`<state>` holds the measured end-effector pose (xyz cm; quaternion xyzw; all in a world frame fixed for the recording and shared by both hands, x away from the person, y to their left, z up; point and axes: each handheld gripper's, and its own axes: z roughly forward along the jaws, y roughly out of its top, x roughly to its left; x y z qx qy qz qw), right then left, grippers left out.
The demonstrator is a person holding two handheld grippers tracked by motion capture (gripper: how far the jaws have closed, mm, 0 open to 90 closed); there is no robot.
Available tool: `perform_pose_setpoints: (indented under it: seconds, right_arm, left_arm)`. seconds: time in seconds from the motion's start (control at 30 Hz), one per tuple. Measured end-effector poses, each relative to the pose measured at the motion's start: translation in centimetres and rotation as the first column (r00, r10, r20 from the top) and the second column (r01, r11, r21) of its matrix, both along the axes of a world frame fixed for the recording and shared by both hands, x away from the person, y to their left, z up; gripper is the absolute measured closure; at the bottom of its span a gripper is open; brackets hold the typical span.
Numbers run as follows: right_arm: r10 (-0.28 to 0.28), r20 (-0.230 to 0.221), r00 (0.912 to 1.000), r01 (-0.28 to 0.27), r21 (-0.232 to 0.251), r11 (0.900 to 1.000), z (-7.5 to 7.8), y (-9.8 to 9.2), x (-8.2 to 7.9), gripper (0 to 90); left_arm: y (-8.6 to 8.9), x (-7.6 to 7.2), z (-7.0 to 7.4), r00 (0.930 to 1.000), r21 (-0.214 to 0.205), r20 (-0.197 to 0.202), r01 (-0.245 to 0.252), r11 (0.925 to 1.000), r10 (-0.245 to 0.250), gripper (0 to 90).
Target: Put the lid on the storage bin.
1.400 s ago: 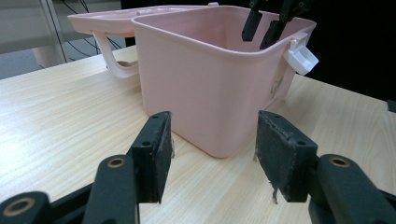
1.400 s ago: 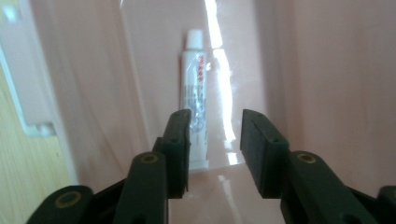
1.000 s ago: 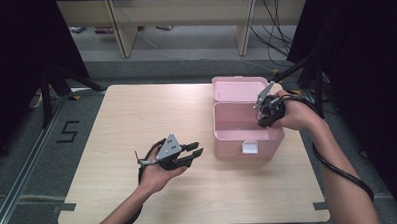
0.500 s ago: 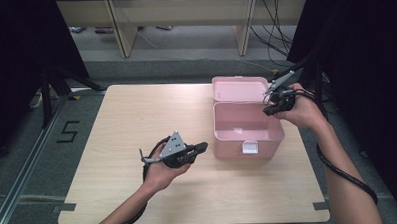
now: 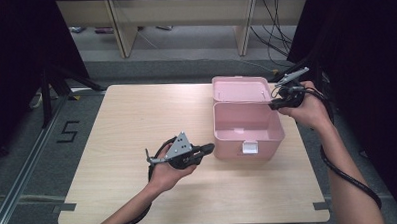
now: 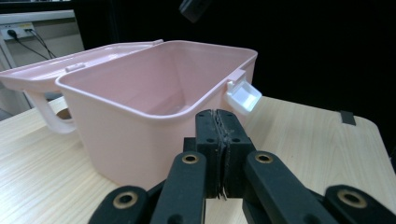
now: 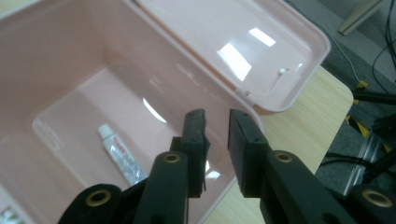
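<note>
A pink plastic box (image 5: 247, 135) stands on the right half of the wooden table, its lid (image 5: 240, 88) thrown back flat behind it. On the box's floor lies a small white tube (image 7: 119, 154). My right gripper (image 7: 217, 119) hovers over the box's far right corner with its jaws a little apart and nothing between them; in the high view my right gripper (image 5: 279, 103) sits at the box's right rim. My left gripper (image 6: 218, 122) is shut and empty, held close to the box's near left wall beside the white latch (image 6: 243, 96); from above my left gripper (image 5: 208, 149) nearly touches the box.
The table's left half (image 5: 127, 124) is bare wood. Cables trail from both grippers along the forearms. Dark curtains flank the table, and shelving legs and floor cables lie beyond its far edge.
My right gripper has lifted out of the box and pulled back to the right, above the rim. My left gripper has closed from open and stayed beside the box.
</note>
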<state>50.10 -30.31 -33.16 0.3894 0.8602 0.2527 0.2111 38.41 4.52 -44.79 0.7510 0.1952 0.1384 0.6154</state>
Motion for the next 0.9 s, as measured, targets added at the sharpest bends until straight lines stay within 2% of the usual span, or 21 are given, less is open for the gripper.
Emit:
perform_pose_setpoints:
  seconds: [0.07, 0.17, 0.3, 0.4, 0.53, 0.6, 0.63, 0.67, 0.7, 0.73, 0.77, 0.8, 0.83, 0.9]
  right_arm:
    - [-0.046, 0.002, 0.999, 0.046, 0.042, 0.9981, 0.0, -0.3, 0.5, 75.1]
    - [-0.089, 0.004, 0.9961, 0.088, 0.065, 0.994, 0.0, -0.9, 1.4, 72.4]
    - [-0.183, -0.024, 0.9828, 0.185, 0.139, 0.9728, 0.0, -1.5, 2.5, 70.2]
    - [-0.215, -0.033, 0.976, 0.218, 0.134, 0.9667, 0.1, -1.9, 3.6, 69.1]
    - [-0.273, -0.065, 0.9598, 0.28, 0.167, 0.9453, -0.1, -2.1, 5.1, 69.1]
    - [-0.288, -0.057, 0.9559, 0.293, 0.143, 0.9453, -0.3, -2.1, 5.9, 69.4]
    - [-0.292, -0.069, 0.9539, 0.299, 0.14, 0.9439, -0.4, -2.0, 6.2, 70.1]
    - [-0.313, -0.082, 0.9461, 0.323, 0.154, 0.9339, -0.5, -1.9, 6.5, 70.9]
    - [-0.318, -0.083, 0.9445, 0.327, 0.154, 0.9323, -0.7, -2.0, 6.9, 72.0]
    - [-0.333, -0.096, 0.9379, 0.345, 0.157, 0.9254, -0.8, -1.9, 7.1, 73.7]
    - [-0.335, -0.095, 0.9372, 0.347, 0.146, 0.9265, -1.1, -1.9, 7.5, 75.4]
    - [-0.343, -0.111, 0.9328, 0.357, 0.146, 0.9228, -1.4, -1.9, 7.9, 75.8]
    - [-0.356, -0.132, 0.9251, 0.373, 0.146, 0.9161, -1.5, -1.8, 8.0, 75.9]
    - [-0.372, -0.138, 0.918, 0.39, 0.148, 0.9088, -1.9, -1.8, 8.6, 75.7]
  left_arm:
    - [-0.5, 0.0, 0.0, 0.9999, -0.002, -0.01, 0.01, 0.9999, -0.01, 88.0]
    - [-1.5, 0.1, 0.2, 0.9993, -0.011, -0.018, 0.032, 0.9994, -0.032, 88.4]
    - [-2.9, 0.2, 0.3, 0.998, -0.015, -0.024, 0.057, 0.9982, -0.058, 88.6]
    - [-3.9, 0.4, 0.2, 0.997, -0.023, -0.019, 0.075, 0.9969, -0.075, 88.6]
    - [-5.4, 0.4, 0.0, 0.9952, -0.021, -0.023, 0.095, 0.9953, -0.095, 88.1]
    - [-6.0, 0.3, -0.1, 0.9939, -0.018, -0.015, 0.109, 0.9939, -0.109, 87.8]
    - [-6.3, 0.3, -0.1, 0.9937, -0.02, -0.01, 0.112, 0.9935, -0.112, 87.5]
    - [-6.6, 0.3, -0.2, 0.9938, -0.027, -0.013, 0.11, 0.9936, -0.11, 87.5]
    - [-6.9, 0.3, -0.2, 0.9939, -0.028, -0.015, 0.109, 0.9936, -0.11, 87.5]
    - [-7.1, 0.4, -0.3, 0.9939, -0.028, -0.014, 0.109, 0.9937, -0.109, 87.7]
    - [-7.4, 0.5, -0.4, 0.9938, -0.011, -0.005, 0.111, 0.9937, -0.111, 87.9]
    - [-7.7, 0.6, -0.4, 0.9942, -0.018, -0.006, 0.108, 0.994, -0.108, 88.6]
    - [-7.9, 0.7, -0.4, 0.9958, -0.005, -0.001, 0.092, 0.9958, -0.092, 89.2]
    - [-8.3, 0.9, -0.5, 0.9966, -0.009, -0.012, 0.081, 0.9967, -0.081, 89.5]
